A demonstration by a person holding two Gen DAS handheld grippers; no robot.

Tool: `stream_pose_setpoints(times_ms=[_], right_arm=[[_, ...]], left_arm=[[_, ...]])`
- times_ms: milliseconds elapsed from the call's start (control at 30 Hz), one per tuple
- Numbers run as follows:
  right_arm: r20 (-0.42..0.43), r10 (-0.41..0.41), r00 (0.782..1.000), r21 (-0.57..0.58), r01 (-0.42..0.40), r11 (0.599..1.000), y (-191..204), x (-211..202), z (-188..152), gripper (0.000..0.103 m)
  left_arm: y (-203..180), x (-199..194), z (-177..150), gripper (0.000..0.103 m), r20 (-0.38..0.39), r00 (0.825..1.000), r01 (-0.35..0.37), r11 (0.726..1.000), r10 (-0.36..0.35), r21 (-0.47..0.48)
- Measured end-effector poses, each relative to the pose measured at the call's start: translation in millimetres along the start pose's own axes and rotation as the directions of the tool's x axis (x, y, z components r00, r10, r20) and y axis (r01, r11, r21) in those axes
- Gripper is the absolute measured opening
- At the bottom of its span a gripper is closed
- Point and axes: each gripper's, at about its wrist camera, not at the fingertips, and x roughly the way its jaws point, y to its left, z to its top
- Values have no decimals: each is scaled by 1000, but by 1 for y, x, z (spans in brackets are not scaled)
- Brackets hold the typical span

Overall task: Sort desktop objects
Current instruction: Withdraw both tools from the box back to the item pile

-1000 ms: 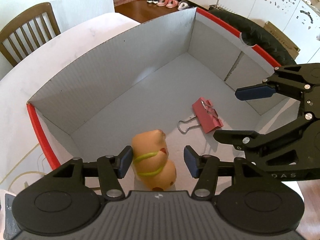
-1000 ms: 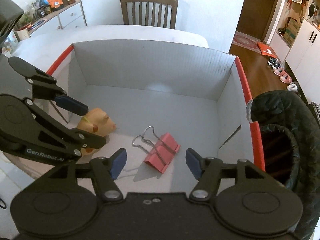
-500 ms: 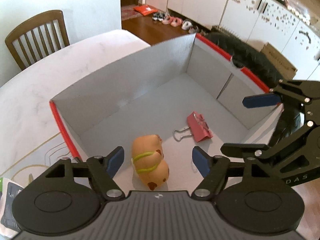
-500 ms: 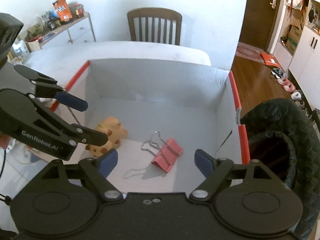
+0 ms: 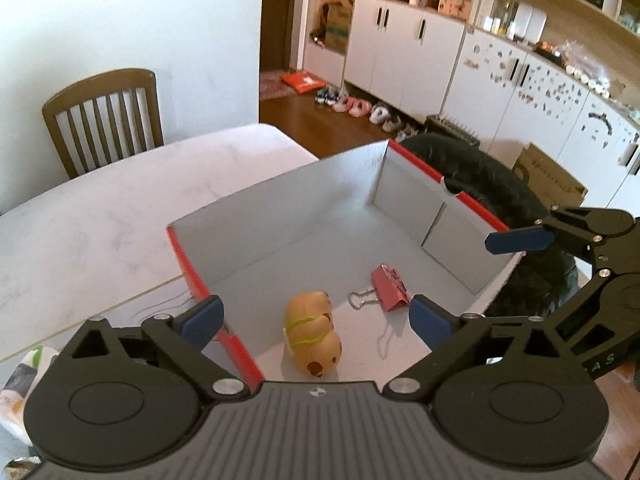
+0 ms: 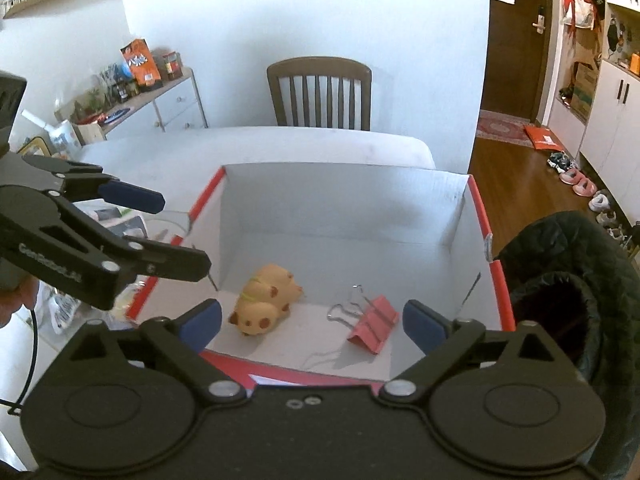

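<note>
Both grippers have lifted back from the red-edged grey cardboard box point(image 5: 404, 196) | left gripper point(image 5: 316, 320) agape, empty | right gripper point(image 6: 312, 322) agape, empty | orange spotted animal toy point(image 5: 314, 338), pink metal binder clip point(image 5: 390, 288) inside

Matt grey cardboard box point(image 5: 280, 216) ahead of the tongs; smooth orange rubbery toy point(image 5: 312, 334), pink metal binder clip point(image 6: 374, 326) inside.

"GenRobot.AI" on left claw point(image 6: 160, 232)
</note>
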Motion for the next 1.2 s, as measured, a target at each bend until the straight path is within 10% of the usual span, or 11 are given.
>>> stream_pose_setpoints(times_ms=[1200], right_arm=[[7, -32, 999, -8, 32, 999, 192, 17, -22, 98]], left_arm=[[132, -112, -141, 103, 38, 999, -12, 997, 15, -75]])
